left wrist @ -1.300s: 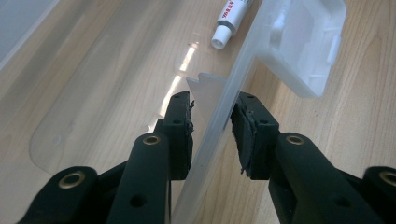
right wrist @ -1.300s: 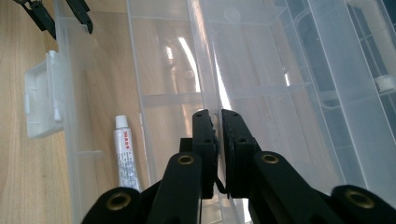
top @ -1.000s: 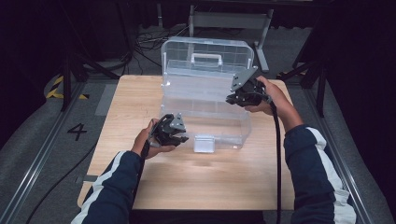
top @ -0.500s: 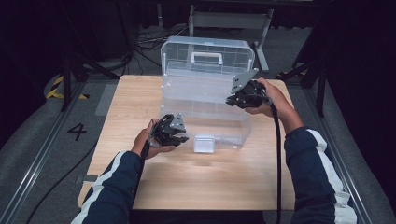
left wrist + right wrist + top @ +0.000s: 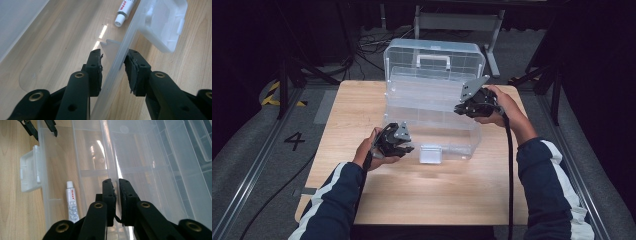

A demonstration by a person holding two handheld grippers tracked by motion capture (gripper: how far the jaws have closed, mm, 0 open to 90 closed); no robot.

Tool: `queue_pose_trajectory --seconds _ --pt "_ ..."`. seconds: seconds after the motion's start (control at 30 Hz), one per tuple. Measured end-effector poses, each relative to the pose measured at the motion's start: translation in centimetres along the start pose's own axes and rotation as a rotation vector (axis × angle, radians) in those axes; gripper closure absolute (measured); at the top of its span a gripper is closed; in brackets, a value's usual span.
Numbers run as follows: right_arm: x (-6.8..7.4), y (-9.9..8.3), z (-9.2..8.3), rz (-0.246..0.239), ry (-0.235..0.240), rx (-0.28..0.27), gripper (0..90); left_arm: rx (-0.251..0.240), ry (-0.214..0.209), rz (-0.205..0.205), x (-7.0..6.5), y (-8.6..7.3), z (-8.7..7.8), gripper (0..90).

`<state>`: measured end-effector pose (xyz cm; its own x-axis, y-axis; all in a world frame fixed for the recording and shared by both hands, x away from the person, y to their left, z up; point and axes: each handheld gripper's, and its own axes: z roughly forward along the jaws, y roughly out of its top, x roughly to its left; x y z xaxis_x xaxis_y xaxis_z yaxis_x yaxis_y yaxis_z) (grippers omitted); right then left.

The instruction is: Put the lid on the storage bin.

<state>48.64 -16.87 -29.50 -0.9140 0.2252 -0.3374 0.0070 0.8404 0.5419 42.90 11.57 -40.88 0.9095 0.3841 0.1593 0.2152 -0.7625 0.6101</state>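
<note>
The left hand (image 5: 371, 150) sits low at the near wall of the clear plastic box (image 5: 432, 107), wrist level, forearm in a dark sleeve with a white stripe coming up from the table's near edge. Its left gripper (image 5: 113, 66) points along the box's front wall (image 5: 117, 72), and the jaws straddle that thin, translucent wall: one pad is inside the box, the other outside. The outer pad looks to touch the plastic, while a narrow gap seems to remain at the inner one, so a firm clamp cannot be confirmed. Just ahead of this gripper, on the outside, hangs the box's white latch flap (image 5: 163, 23), rounded at its corners. Inside, ahead of it, lies a small white tube (image 5: 125, 11) with red print.

The right hand (image 5: 502, 107) is raised higher at the box's right side, wrist bent inward. The right gripper (image 5: 116, 191) is closed on a thin clear inner partition (image 5: 111, 157) (a ribbed divider wall), pads pressed nearly together. To that gripper's left lies the tube (image 5: 71, 203), and beyond it the latch flap (image 5: 30, 171).

The box stands open on a pale wooden table (image 5: 422, 195), its lid (image 5: 434, 57) upright behind with a white handle (image 5: 432, 60).
</note>
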Motion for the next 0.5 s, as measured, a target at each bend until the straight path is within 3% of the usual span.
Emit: queue_pose_trajectory --seconds 0.5 --pt "0.41 -0.26 -0.04 0.008 0.003 -0.007 84.1 -0.003 0.008 0.007 -0.09 -0.02 0.03 66.0"
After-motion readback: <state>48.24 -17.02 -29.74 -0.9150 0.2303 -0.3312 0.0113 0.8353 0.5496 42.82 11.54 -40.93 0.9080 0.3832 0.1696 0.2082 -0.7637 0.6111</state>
